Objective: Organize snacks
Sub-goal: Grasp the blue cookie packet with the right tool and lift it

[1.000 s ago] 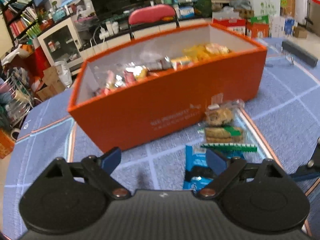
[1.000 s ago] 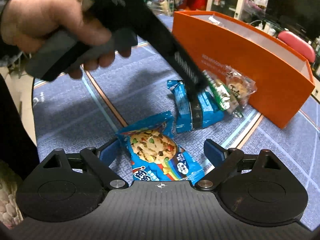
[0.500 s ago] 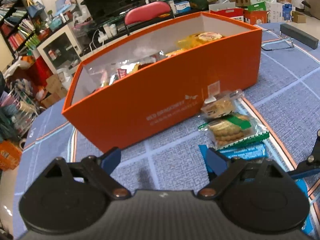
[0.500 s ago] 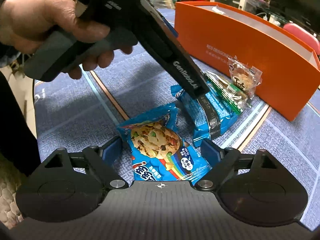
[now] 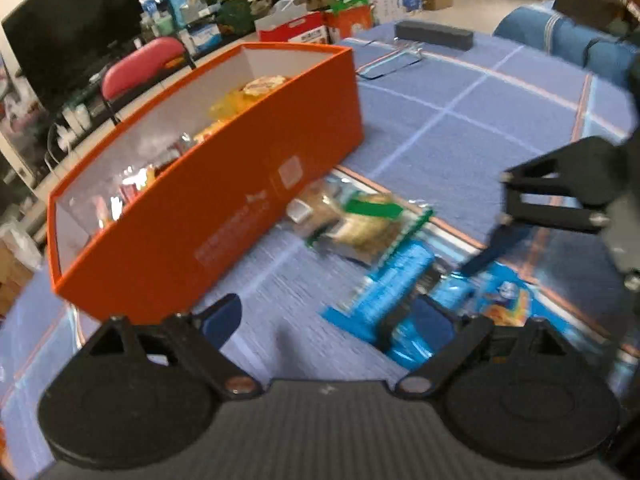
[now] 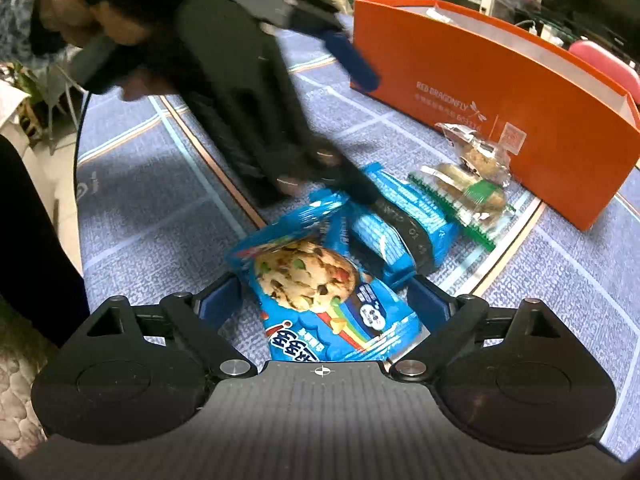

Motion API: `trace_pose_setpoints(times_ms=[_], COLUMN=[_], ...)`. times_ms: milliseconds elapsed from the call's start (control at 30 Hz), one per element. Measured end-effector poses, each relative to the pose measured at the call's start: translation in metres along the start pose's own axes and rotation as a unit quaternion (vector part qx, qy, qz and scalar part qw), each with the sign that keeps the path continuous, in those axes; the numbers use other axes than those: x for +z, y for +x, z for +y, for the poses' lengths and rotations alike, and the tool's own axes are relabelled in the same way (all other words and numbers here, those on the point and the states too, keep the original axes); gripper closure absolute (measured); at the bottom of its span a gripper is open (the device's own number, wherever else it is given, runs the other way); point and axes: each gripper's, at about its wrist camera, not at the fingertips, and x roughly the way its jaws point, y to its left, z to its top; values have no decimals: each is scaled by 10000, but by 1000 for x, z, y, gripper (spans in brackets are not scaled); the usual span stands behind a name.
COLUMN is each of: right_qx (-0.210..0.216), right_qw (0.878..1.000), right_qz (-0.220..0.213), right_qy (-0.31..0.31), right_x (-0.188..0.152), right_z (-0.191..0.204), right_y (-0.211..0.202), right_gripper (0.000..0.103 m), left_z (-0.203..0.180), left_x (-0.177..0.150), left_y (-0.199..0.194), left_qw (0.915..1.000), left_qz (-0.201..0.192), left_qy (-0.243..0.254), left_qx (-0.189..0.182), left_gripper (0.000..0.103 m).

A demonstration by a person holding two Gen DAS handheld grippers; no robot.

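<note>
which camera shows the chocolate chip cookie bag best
The right wrist view: the cookie bag lies sharp and almost whole between the open right gripper. The left wrist view catches only a blurred corner.

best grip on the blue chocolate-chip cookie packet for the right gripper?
Take the flat blue foil cookie packet across its narrow width, near the printed cookie. It lies flat on the blue tablecloth, and the right gripper already straddles it, open. Come in low from the near end, clear of the left gripper.

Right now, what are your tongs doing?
Left tongs open, one finger on blue wrapper. Right tongs open around cookie pack. Orange box unobstructed.
</note>
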Motion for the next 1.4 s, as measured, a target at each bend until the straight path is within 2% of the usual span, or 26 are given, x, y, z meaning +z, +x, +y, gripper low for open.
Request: trace_pose_setpoints(times_ms=[67, 167, 233, 300, 333, 400, 500, 567, 667, 767, 833, 867, 967, 1100, 1167, 1200, 1300, 1333, 1400], right_qx=[-14, -27, -27, -15, -8, 10, 37, 61, 165, 217, 245, 223, 169, 150, 213, 238, 312, 297, 260], right_qw=[10000, 10000, 10000, 10000, 10000, 10000, 10000, 10000, 9998, 9997, 9996, 9996, 9998, 9994, 9992, 9990, 9984, 9983, 9983], right_qz=[-19, -39, -34, -9, 6, 27, 21, 19, 11, -81, -128, -114, 45, 176, 184, 203, 315, 371, 456], right_qy=[16, 26, 35, 28, 20, 6, -13, -28, -70, 45, 109, 107, 14, -272, -272, -315, -360, -331, -232], right_x=[-2, -4, -4, -3, -3, -2, -1, -1, -2, -3, -3, -3, 3, 9, 12, 14, 18, 19, 18], right_z=[0, 1, 2, 1, 1, 1, 1, 2, 1, -4, -7, -7, -5, 2, 2, 3, 6, 7, 7], right_y=[-1, -1, -1, -1, -1, -1, 0, 1, -1, -5, -8, -9, -7, -2, 1, 2, -2, -3, -8], right_gripper=[20, 20, 20, 20, 20, 20, 17, 16, 18, 30, 43, 44, 43, 31, 31, 36, 58, 62, 63], left_z=[-2, -6, -13, -21, -24, -24, -15, -11, -1, -2, -3, -2, -3, -2, -1, 0, 0, 2, 4], left_x=[-4, -3, 2, 5, 6, 9, 18, 18, 18, 15, 14, 14, 16, 23, 22, 21, 20, 21, 20], left_y=[-10, -14, -8, 0, 5, 14, 20, 21, 14, 8, 10, 13, 21, 27, 32, 35, 46, 49, 52], left_qw=[9990, 9931, 9871, 9771, 9740, 9732, 9794, 9798, 9752, 9673, 9641, 9634, 9595, 9510, 9476, 9456, 9412, 9408, 9381], left_qz=[-153, -427, -612, -702, -653, -519, -475, -504, -605, -634, -579, -498, -356, -209, -97, -33, 157, 153, 131], left_qy=[195, 674, 1158, 1806, 2018, 2151, 1892, 1905, 2044, 2217, 2313, 2314, 2341, 2467, 2492, 2510, 2533, 2465, 2385], left_qx=[359, 855, 917, 877, 794, 625, 516, 356, -589, -1056, -1168, -1255, -1528, -1851, -1997, -2070, -2228, -2321, -2507], left_gripper=[10, 10, 10, 10, 10, 10, 10, 10, 10, 10, 10, 10, 10, 10, 10, 10, 10, 10, 10])
